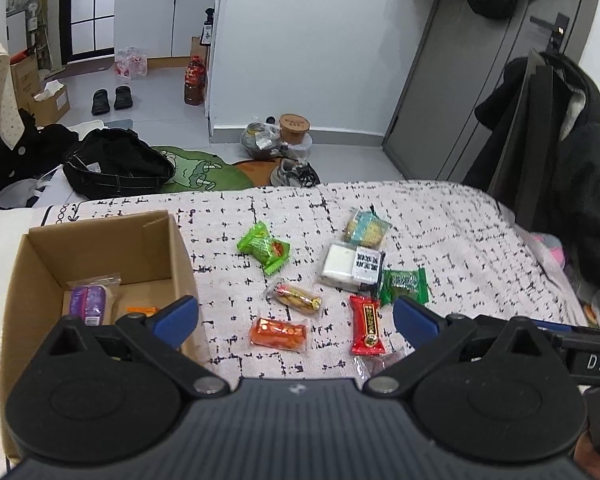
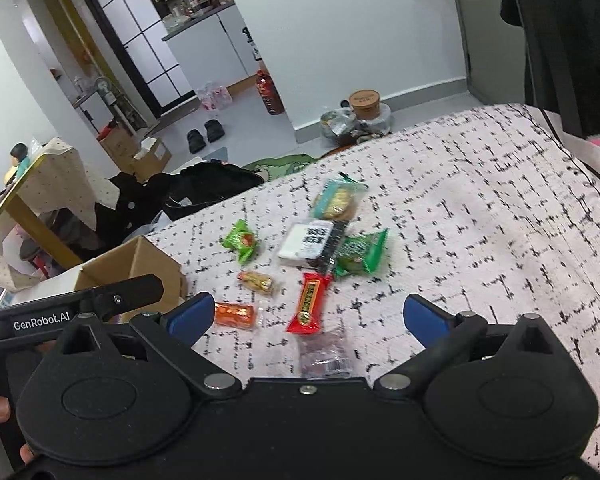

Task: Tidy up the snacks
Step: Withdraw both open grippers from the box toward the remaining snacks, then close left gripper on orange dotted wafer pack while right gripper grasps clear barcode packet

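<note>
Left gripper (image 1: 296, 314) is spread wide and holds nothing, hovering above the patterned cloth (image 1: 440, 216). Right gripper (image 2: 309, 318) is likewise wide apart and empty. The cardboard box (image 1: 44, 240) stands at the left edge of the cloth and contains a purple packet (image 1: 88, 300) and an orange one (partly hidden behind a finger). Loose snacks lie beside the box: red bar (image 1: 366, 325), orange packet (image 1: 278, 333), light green packet (image 1: 265, 246), dark green packet (image 1: 405, 283), white packet (image 1: 350, 266).
</note>
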A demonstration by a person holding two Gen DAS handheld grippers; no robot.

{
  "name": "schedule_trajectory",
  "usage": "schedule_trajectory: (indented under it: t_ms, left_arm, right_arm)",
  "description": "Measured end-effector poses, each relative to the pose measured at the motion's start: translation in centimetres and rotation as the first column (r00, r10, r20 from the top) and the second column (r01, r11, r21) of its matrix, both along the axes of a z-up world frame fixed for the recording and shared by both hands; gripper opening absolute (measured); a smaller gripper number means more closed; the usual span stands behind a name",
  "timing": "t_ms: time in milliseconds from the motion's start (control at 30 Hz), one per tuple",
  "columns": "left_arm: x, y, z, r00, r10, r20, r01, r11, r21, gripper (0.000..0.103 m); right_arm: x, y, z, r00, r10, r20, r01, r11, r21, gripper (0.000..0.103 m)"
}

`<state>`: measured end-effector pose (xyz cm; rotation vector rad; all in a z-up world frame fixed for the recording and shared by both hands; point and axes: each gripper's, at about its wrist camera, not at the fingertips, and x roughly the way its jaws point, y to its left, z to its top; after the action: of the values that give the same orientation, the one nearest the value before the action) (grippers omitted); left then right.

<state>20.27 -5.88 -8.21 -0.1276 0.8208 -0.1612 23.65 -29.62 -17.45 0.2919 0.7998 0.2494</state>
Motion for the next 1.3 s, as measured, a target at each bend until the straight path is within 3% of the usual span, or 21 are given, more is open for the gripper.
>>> schedule_trajectory:
  t_ms: [233,467,867,1100,1200,1267,1300]
  left_arm:
    - [0.3,-1.8,-1.4,0.999,-0.033,-0.036,0.034,0.999,0.033,0.103]
    - [1.0,-2.6,-2.4,0.998,-0.037,-0.044,0.039,0.998,0.046,0.1]
    - [3.1,-3.4,-4.8,0.995,-0.029,-0.092,0.033,0.998,0.049,0.068]
    - [4.5,-3.8,-6.4,0.992,0.003,-0.123,0.008,0.996,0.09,0.062]
    - [4.9,-3.9,-7.1,0.99,0.01,-0.142,0.004,0.995,0.095,0.062]
    - [5.1,-4.0,-7.5,0.989,0.014,-0.151,0.002,0.994,0.106,0.062]
    - [5.3,-4.1,-7.7,0.988,0.015,-0.155,0.002,0.994,0.11,0.062]
  right_arm:
    - [0.0,-0.8,-1.8,0.999,-0.008,-0.045,0.008,1.0,0.008,0.101]
    - [0.5,-0.8,-3.6,0.995,0.012,-0.097,-0.009,0.999,0.032,0.088]
    - [2.5,0.6,-6.5,0.983,0.068,-0.172,-0.06,0.997,0.052,0.077]
    - [3.9,1.3,-8.5,0.973,0.081,-0.218,-0.068,0.995,0.067,0.07]
    - [4.1,1.8,-9.1,0.97,0.096,-0.224,-0.089,0.995,0.041,0.063]
    - [4.2,1.9,-9.1,0.971,0.096,-0.218,-0.094,0.995,0.017,0.045]
    - [4.3,1.9,-9.2,0.971,0.093,-0.22,-0.093,0.996,0.012,0.043]
